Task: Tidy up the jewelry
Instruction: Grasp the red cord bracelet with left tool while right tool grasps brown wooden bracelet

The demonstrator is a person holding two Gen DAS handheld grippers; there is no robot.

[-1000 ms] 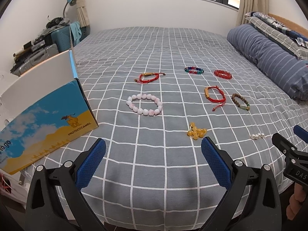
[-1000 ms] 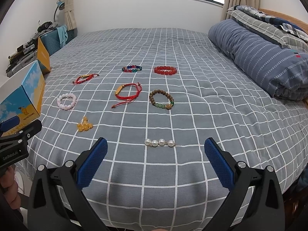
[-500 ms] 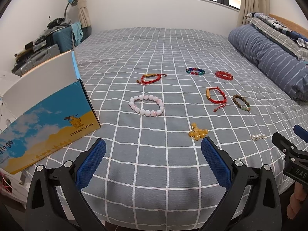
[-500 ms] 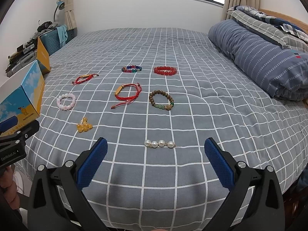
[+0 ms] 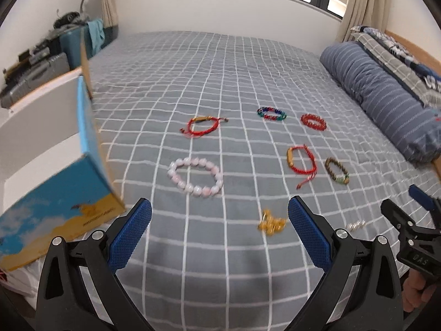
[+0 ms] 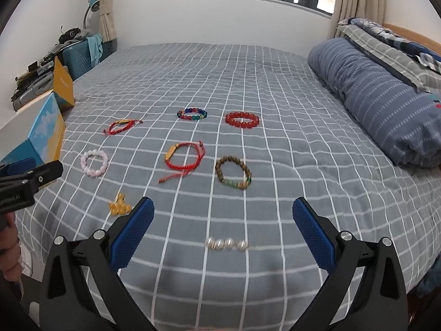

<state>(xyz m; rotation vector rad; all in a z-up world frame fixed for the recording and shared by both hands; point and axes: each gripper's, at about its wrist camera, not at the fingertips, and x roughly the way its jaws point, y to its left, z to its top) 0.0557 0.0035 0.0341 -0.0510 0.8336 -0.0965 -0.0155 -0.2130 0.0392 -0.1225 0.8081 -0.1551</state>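
Bracelets (image 6: 233, 173) lie spread on the bed (image 6: 289, 143), box (image 5: 55, 193) at left.

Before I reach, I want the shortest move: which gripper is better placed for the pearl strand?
Right. The pearl strand lies directly between the open right gripper fingers; from the left gripper it sits off to the side.
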